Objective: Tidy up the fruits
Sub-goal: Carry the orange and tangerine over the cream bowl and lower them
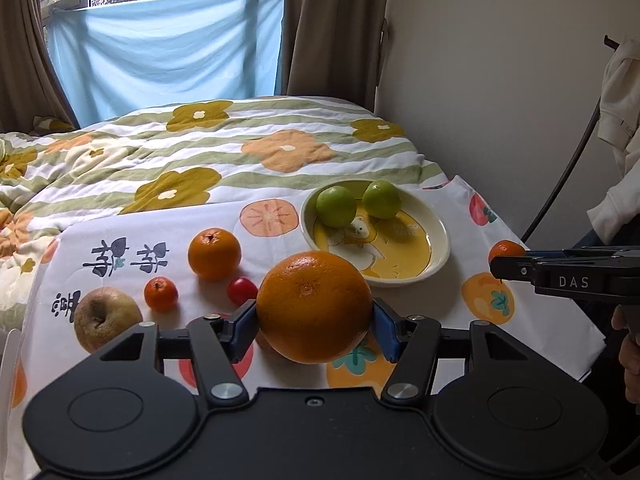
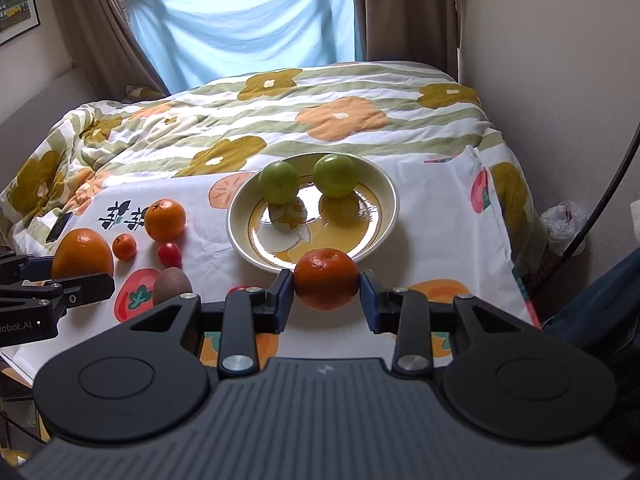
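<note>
My left gripper [image 1: 314, 322] is shut on a large orange [image 1: 314, 306] and holds it above the cloth, left of the plate; the orange also shows in the right wrist view [image 2: 82, 256]. My right gripper [image 2: 327, 294] is shut on a tangerine [image 2: 327, 279] just in front of the plate's near rim. The cream and yellow plate [image 2: 382, 232] holds two green fruits [image 2: 279, 182] [image 2: 334, 175]. On the cloth lie a medium orange [image 1: 214, 253], a small tangerine [image 1: 161, 294], a cherry tomato [image 1: 241, 290], a brownish apple [image 1: 106, 318] and a kiwi [image 2: 172, 285].
The fruits lie on a white cloth [image 1: 460, 320] printed with persimmons, spread over a bed with a flowered quilt [image 1: 200, 148]. A wall [image 1: 500, 80] runs along the right. A dark phone [image 2: 59, 227] lies at the cloth's left edge. A plastic bag [image 2: 566, 220] sits on the floor at right.
</note>
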Tool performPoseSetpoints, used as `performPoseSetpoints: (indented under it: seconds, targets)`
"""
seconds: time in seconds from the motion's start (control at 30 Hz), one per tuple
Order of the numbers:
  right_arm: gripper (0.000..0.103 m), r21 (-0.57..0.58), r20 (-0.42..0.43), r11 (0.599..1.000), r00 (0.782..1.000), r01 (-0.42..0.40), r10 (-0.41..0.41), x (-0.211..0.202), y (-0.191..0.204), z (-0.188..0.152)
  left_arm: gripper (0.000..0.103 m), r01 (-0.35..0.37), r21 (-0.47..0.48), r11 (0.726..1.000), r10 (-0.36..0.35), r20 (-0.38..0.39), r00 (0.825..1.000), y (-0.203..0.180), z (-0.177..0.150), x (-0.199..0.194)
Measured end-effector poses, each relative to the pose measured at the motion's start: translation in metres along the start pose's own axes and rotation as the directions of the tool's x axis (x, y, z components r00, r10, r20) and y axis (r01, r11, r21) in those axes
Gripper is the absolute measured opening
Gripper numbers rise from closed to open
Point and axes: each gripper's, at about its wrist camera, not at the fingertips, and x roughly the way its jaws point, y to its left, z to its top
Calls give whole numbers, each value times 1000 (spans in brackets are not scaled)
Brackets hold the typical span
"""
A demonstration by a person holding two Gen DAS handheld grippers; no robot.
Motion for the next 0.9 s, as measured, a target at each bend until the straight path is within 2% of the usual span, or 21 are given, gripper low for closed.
performPoseSetpoints:
  seconds: [0.3, 0.6, 0.9]
  targets:
    - [51, -22, -3, 1000, 1000, -22, 22, 18, -36, 24, 64, 16, 5, 1000, -16, -13, 1000, -32, 22, 36]
    - [51, -38, -27, 999, 999, -38, 37, 57, -66, 46, 64, 20, 58, 998, -18, -45, 999, -61, 43, 89]
    - [51, -67, -59, 995, 996, -71, 67, 96, -80, 62, 64, 8, 122, 993, 9, -136, 991, -82, 52, 152]
